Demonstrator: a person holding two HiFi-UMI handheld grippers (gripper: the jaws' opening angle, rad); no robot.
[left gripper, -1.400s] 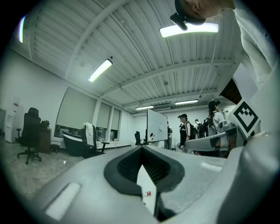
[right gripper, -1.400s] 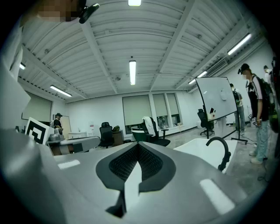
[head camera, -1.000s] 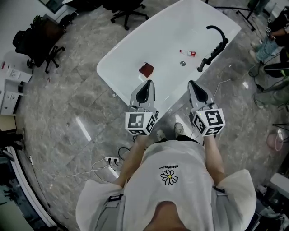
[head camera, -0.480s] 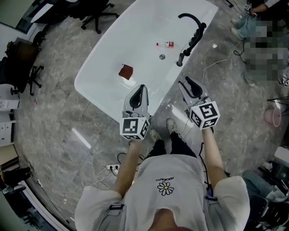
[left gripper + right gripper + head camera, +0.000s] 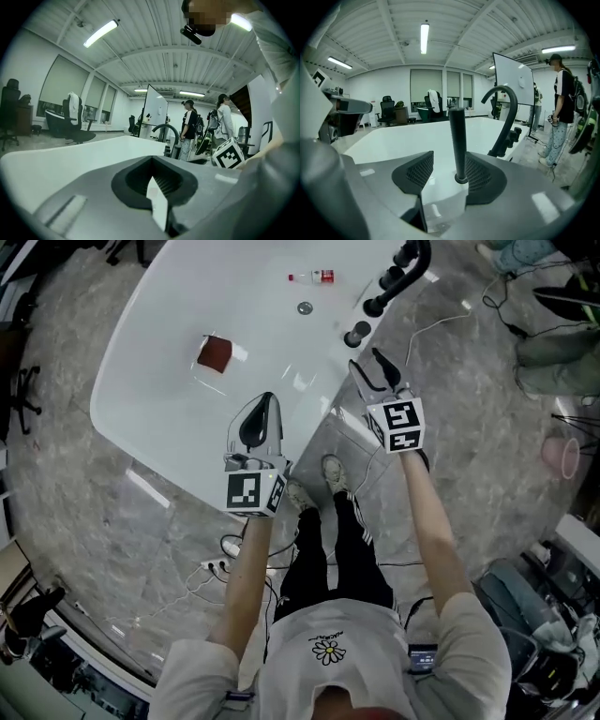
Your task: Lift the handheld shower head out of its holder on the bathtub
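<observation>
Right gripper view: the right gripper (image 5: 443,176) has its jaws apart, with the upright handheld shower head (image 5: 458,136) between them, unclamped, seated in its holder (image 5: 461,178) on the bathtub (image 5: 384,140). It is probably stiff, light and slippery; grasp mid-handle. The left gripper (image 5: 157,190) is closed, empty.

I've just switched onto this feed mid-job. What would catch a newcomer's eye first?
The big white bathtub fills the upper left of the head view, with a dark red square thing and a small bottle lying inside it. In the right gripper view, the black shower head stands upright between the open jaws of the right claw, not yet gripped, with a curved black tap just beyond.
</observation>
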